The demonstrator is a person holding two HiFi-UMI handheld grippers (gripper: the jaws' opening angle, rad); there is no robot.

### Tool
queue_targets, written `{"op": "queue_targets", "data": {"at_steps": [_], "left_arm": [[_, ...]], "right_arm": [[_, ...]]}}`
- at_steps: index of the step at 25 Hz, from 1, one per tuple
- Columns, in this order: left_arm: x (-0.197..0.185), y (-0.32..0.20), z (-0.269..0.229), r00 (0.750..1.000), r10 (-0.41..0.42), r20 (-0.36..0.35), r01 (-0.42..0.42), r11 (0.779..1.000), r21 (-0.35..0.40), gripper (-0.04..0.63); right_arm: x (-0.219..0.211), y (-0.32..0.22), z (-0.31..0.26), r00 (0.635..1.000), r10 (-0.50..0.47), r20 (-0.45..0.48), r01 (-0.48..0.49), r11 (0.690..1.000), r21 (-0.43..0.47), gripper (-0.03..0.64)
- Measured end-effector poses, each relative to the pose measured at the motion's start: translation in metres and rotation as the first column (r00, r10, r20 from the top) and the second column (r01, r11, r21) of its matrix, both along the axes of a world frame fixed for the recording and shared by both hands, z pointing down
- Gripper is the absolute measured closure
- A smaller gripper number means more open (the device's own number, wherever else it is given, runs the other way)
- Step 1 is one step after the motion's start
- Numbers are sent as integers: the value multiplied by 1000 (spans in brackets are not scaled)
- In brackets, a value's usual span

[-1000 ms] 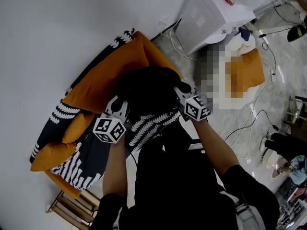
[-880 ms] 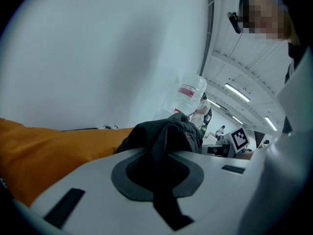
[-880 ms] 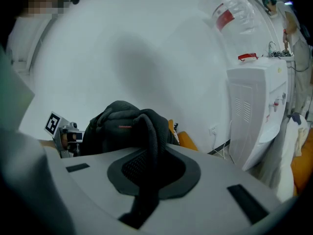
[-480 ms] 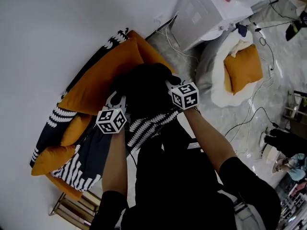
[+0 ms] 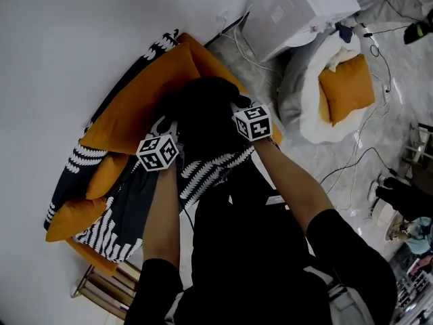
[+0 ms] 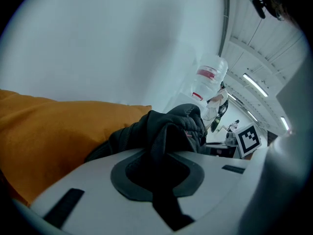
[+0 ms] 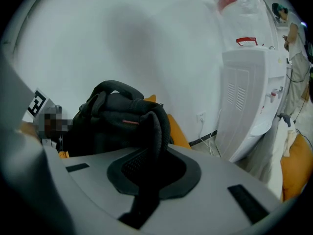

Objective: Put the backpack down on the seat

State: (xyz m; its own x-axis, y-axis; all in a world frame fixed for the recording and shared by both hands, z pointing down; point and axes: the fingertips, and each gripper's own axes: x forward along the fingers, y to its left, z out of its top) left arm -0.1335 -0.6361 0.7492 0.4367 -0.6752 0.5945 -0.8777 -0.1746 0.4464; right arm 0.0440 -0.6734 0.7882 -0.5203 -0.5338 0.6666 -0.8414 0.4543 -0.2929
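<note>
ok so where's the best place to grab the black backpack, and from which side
Probably its padded straps, coming from the front. They stand proud of the bulky backpack as narrow bands a tool can close on. The left tool and right tool each pinch one, and the orange cushion blocks the back.

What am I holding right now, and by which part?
The black backpack, by its straps: left gripper clamps one strap, right gripper a padded mesh strap.

shirt [image 5: 257, 263]: black, short sleeves | hand-held gripper cubes [image 5: 157, 152]: white, black markers
</note>
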Motion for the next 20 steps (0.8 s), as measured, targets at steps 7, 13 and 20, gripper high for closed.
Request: {"op": "queue_targets", "data": {"at_steps": [7, 13, 20], "left_arm": [[-2, -2, 7, 1000, -22, 4, 22, 1000, -15, 558], [-12, 1, 12, 998, -34, 44, 35, 999, -38, 487], [-27, 17, 3, 999, 6, 47, -4, 998, -56, 428]], "right_arm": [[-4, -2, 8, 999, -50, 3, 50, 999, -20, 569], [5, 1, 11, 999, -41, 30, 43, 997, -58, 482], [23, 23, -2, 996, -90, 14, 91, 994, -60, 422]]}}
